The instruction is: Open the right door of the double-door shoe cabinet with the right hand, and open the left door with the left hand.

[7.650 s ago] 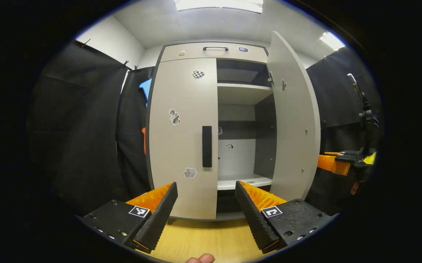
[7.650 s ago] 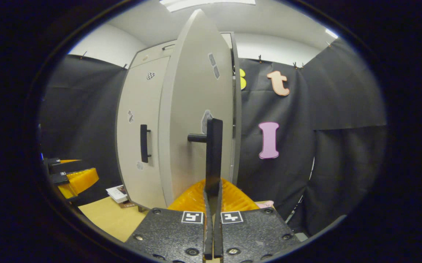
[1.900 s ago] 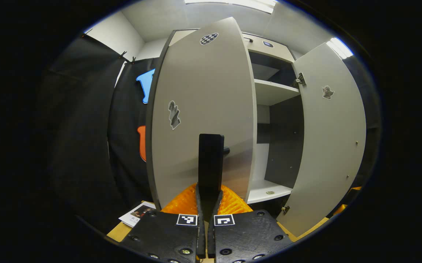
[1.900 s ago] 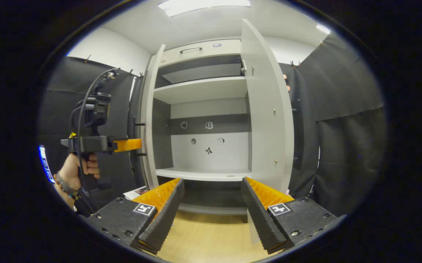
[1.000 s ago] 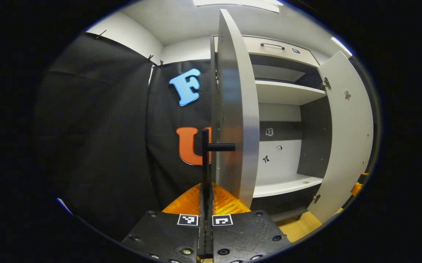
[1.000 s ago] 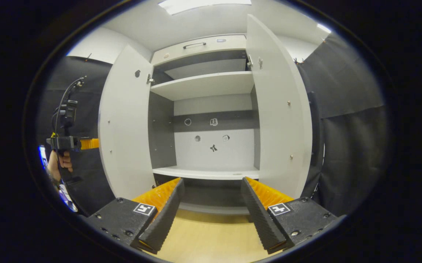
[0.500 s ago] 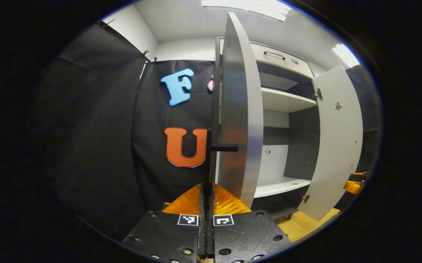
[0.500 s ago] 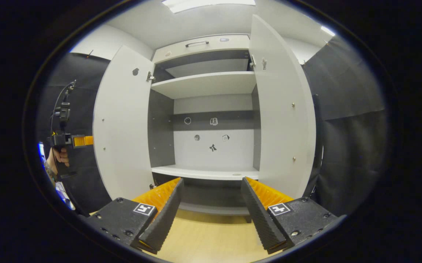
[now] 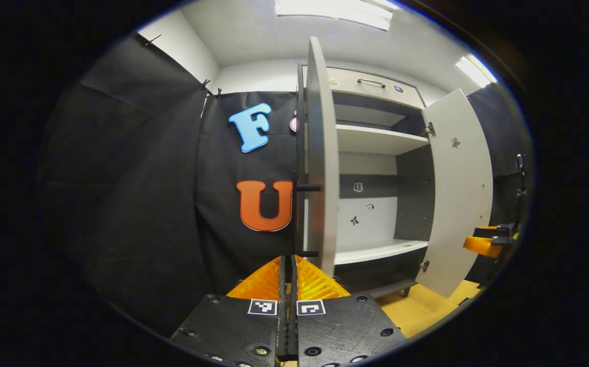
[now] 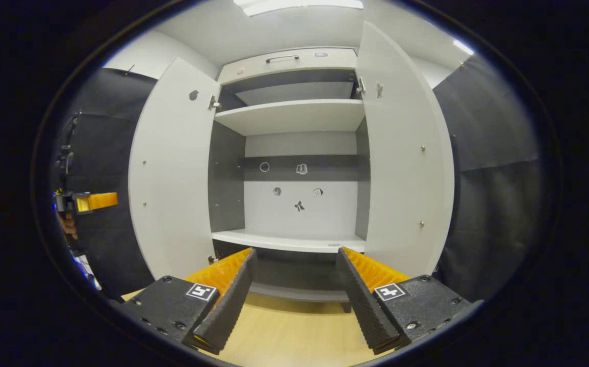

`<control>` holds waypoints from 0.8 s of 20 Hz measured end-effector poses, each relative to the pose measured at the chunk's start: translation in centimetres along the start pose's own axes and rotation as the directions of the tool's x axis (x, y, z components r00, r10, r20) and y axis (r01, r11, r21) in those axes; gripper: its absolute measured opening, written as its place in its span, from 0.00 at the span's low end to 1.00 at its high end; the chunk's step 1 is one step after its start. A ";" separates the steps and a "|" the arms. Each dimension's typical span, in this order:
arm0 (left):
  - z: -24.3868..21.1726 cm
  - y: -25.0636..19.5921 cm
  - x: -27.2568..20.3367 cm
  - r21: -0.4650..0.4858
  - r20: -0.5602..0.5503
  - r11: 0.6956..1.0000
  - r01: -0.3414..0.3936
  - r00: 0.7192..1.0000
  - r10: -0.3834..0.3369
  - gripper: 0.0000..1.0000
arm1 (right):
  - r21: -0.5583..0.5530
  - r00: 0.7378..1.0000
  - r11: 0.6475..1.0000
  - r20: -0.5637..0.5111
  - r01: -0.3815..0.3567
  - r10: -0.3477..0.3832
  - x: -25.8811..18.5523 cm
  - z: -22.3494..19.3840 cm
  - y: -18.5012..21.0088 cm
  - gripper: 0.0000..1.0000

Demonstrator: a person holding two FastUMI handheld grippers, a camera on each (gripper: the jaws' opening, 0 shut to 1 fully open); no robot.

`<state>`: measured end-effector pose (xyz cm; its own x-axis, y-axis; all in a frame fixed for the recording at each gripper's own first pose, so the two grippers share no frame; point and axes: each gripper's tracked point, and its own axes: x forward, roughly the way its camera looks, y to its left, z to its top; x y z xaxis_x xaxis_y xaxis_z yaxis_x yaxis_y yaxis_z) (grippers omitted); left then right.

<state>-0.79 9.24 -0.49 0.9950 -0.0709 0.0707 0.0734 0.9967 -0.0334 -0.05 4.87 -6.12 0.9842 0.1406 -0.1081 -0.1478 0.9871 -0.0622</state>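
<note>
The grey shoe cabinet stands with both doors swung wide. In the right gripper view its left door and right door show their inner faces. My right gripper is open in front of the bare shelves, holding nothing. In the left gripper view the left door is seen edge-on, with its black handle on the outer side. My left gripper is shut just short of that handle, with nothing visible between its fingers. From the right gripper view, the left gripper sits a little apart from the door's edge.
Black cloth walls close in on both sides of the cabinet. A drawer with a handle tops it. The wooden floor runs up to its base. The right door juts out towards the right gripper.
The left door swung fully open in my left gripper's hold. That gripper has since drawn back from the handle and door edge. The right gripper stayed open and barely moved.
</note>
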 end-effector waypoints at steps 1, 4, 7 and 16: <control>0.0 -1.7 -0.1 -0.012 -0.001 1.000 0.017 1.000 -0.017 0.00 | 0.008 1.000 1.000 -0.008 -0.007 0.007 0.2 -0.1 0.1 0.98; -1.1 -6.1 0.9 -0.036 -0.041 0.999 0.034 0.999 -0.036 0.00 | 0.018 1.000 1.000 0.002 -0.004 0.004 0.2 0.3 0.0 0.98; -1.8 -9.2 3.8 -0.011 -0.036 1.000 0.007 0.999 -0.007 0.00 | 0.014 1.000 1.000 0.014 0.012 -0.013 -0.3 0.7 -0.4 0.98; -3.2 -13.4 7.8 0.025 -0.031 0.999 0.021 0.999 -0.020 0.00 | 0.016 0.994 0.995 0.054 0.097 -0.098 -0.9 1.1 -1.9 0.98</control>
<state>6.24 -4.76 -2.68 0.9950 -0.0919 0.0401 0.0922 0.9957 -0.0066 -0.53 2.94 -4.80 0.9977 0.0476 -0.0476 -0.0502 0.9971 -0.0564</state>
